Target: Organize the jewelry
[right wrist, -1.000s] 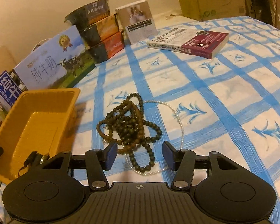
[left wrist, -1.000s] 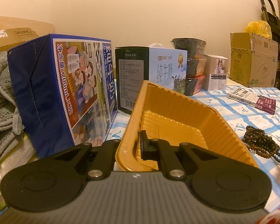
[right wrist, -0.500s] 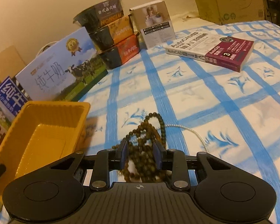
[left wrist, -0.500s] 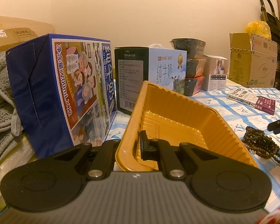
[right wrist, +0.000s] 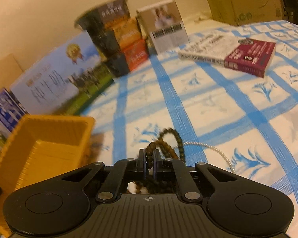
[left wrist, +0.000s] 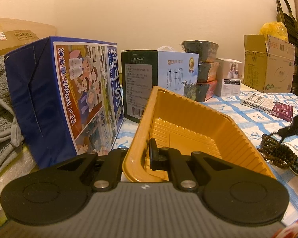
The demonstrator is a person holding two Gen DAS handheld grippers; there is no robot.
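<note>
**Dark wooden beads being pinched at the right, yellow tray being held at the left**

Dark brown beads (right wrist: 169, 136) are being gripped by the right gripper (right wrist: 149, 163), whose jaws are being pressed together on a few strands of the string; the rest of the beads is being left piled on the blue-checked tablecloth (right wrist: 218, 103), partly hidden under the gripper body. From the left wrist view the same beads (left wrist: 278, 152) are being seen heaped on the cloth just beside the tray's right wall, with the dark tip of the right gripper (left wrist: 284, 131) being lowered onto their upper edge. A white pearl strand (right wrist: 214, 148) is being left curving out from under the beads to the right, lying flat on the cloth.

The yellow plastic tray (left wrist: 188, 107) is being clamped at its near rim by the left gripper (left wrist: 137, 158), the jaws being closed on the wall with one finger inside and the other outside. Nothing is being seen inside the tray. In the right wrist view the tray (right wrist: 55, 119) is being shown to the left of the beads, near but apart.

Behind the tray, a blue milk carton box (left wrist: 59, 99) and a green-and-white milk box (left wrist: 161, 73) are being stood upright side by side. Further right, stacked noodle bowls (right wrist: 117, 39) are being shown beside a small white box (right wrist: 164, 23), and a thick book (right wrist: 232, 53) is being left lying flat on the cloth, well apart from the beads.
</note>
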